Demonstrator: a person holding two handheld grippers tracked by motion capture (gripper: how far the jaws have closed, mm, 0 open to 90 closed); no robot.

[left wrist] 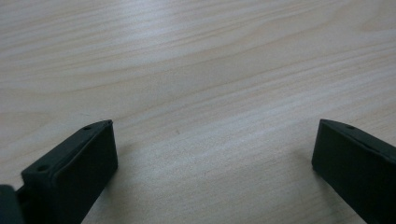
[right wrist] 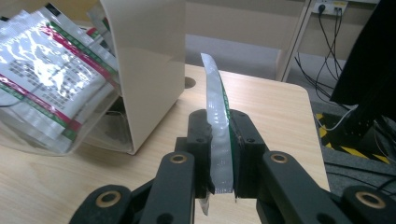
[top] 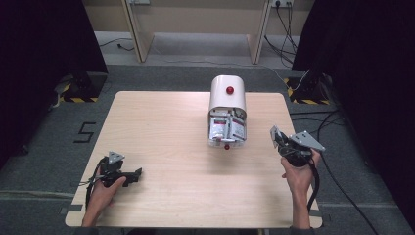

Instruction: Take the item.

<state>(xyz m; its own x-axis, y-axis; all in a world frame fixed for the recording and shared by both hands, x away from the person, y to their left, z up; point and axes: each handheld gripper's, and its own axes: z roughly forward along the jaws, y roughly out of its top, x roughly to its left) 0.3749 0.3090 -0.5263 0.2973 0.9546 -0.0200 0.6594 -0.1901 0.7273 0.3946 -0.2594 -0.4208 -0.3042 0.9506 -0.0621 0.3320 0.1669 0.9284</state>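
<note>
We are pinching a sachet [right wrist: 218,140] edge-on in the right gripper [right wrist: 219,154], just beside the dispenser [top: 227,98]; the left gripper [left wrist: 212,158] is resting spread on the table [top: 161,147]. Gripping firmly should be preventing slippage.

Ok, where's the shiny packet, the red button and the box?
shiny packet [right wrist: 218,140], right gripper view, its silvery edge.
red button [top: 229,90], high view, its middle.
box [top: 227,98], high view, its beige top.
</note>
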